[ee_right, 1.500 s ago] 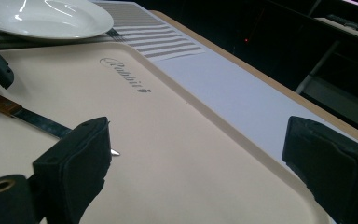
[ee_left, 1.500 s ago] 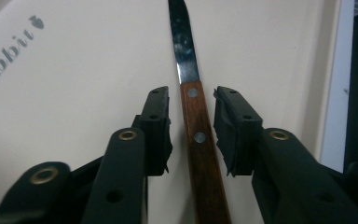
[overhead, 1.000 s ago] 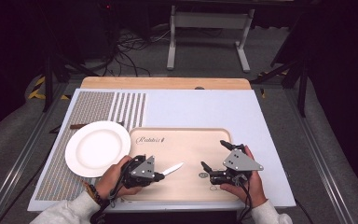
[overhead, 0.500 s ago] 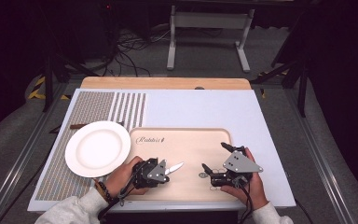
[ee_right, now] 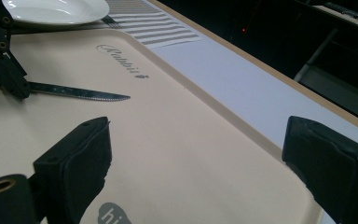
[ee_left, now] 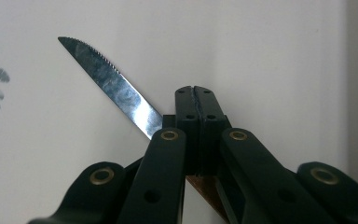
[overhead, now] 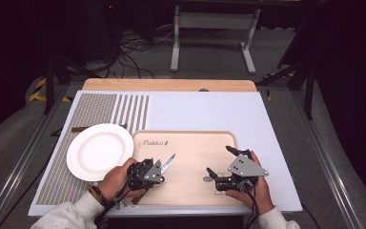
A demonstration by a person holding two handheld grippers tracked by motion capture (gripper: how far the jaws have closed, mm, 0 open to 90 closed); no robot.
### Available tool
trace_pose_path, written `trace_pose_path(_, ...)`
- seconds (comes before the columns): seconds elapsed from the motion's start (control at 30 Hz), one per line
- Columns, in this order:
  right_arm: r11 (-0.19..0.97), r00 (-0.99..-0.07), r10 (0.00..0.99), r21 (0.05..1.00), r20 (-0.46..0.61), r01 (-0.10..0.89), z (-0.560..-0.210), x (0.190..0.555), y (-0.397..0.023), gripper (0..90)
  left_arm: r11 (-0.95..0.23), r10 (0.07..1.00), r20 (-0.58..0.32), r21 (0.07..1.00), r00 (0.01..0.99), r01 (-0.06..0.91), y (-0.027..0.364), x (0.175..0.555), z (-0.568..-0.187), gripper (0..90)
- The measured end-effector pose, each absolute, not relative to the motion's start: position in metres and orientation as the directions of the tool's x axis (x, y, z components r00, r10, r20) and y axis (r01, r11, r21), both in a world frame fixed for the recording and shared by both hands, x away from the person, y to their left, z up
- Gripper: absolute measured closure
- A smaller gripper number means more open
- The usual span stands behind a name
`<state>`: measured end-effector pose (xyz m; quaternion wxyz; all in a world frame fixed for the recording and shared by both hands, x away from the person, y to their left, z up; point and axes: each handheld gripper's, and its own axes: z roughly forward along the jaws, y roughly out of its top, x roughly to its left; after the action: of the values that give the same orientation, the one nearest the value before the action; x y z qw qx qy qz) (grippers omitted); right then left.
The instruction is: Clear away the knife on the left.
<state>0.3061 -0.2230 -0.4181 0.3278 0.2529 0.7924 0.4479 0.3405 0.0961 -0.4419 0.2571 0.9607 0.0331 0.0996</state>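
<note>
A serrated knife [overhead: 169,161] with a brown handle is pinched in my left gripper [overhead: 159,168] over the left part of the beige tray [overhead: 195,140]. In the left gripper view the jaws meet, shut on the knife [ee_left: 114,88], where the blade joins the handle; the blade slants up and left. My right gripper [overhead: 218,160] hovers over the tray's right part, open with nothing between its jaws. The right gripper view looks between its wide-apart jaws [ee_right: 196,149] across the tray [ee_right: 177,140] to the knife [ee_right: 84,94] and the left gripper [ee_right: 7,77].
A white plate [overhead: 99,151] sits left of the tray on a striped placemat [overhead: 124,112]. A brown-handled utensil [overhead: 78,129] lies just behind the plate. A pale mat [overhead: 209,112] covers the table beyond the tray. Table legs and cables stand on the floor behind.
The left hand has turned the knife, so its tip swung from pointing right toward the far side of the tray. The right gripper has stayed put.
</note>
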Motion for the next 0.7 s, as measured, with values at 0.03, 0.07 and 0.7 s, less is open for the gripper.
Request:
trace_pose_path(0.03, 0.474, -0.657, 0.693, 0.874, -0.295, 0.108, -0.418, 0.306, -0.223, 8.9, -0.865, 0.134, 0.176, 0.501, 0.975, 0.029, 0.101, 0.341, -0.442, 90.0)
trace_pose_path(0.07, 0.474, -0.657, 0.693, 0.874, -0.295, 0.108, -0.418, 0.306, -0.223, 8.9, -0.865, 0.134, 0.176, 0.501, 0.975, 0.029, 0.101, 0.341, -0.442, 90.0)
trace_pose_path(0.7, 0.478, -0.661, 0.691, 0.871, -0.292, 0.115, -0.420, 0.306, -0.221, 8.8, -0.858, 0.228, 0.169, 0.500, 0.959, 0.116, 0.138, 0.343, -0.442, 90.0)
